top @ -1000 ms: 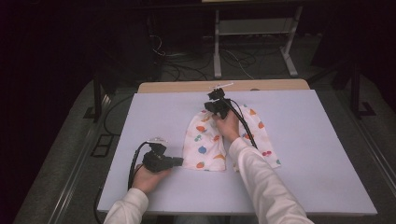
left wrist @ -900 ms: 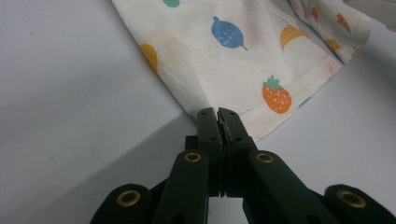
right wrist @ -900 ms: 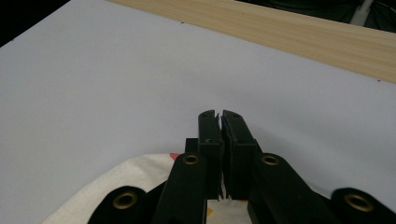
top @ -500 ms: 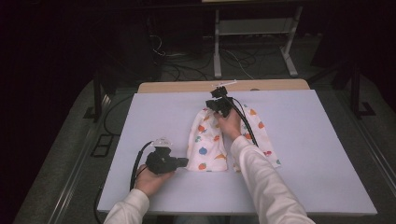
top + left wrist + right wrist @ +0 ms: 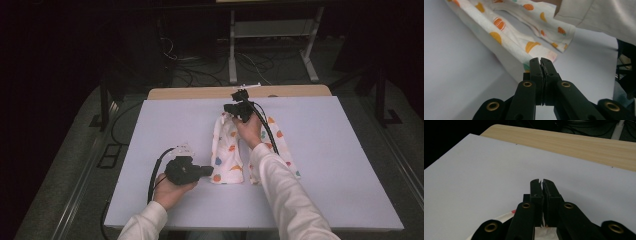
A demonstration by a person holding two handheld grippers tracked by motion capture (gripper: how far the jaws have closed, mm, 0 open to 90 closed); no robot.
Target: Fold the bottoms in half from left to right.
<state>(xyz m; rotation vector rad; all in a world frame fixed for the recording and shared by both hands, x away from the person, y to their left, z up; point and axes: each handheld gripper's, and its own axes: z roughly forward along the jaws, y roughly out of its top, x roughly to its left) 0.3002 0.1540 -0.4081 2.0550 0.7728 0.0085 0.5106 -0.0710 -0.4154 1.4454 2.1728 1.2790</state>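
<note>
My right gripper (image 5: 231, 107) pinches the cloth's (image 5: 225, 150) far end shut; my closed left gripper (image 5: 209, 171) should grab the near corner before pulling evenly.

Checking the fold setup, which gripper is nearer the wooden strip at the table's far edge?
Right. The right gripper sits at the patterned cloth's far end, close to the wooden strip; the left gripper is at the cloth's near corner.

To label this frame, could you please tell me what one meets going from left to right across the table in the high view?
Left claw's cable → left claw → patterned cloth → person's right sleeve → bare white table surface.
</note>
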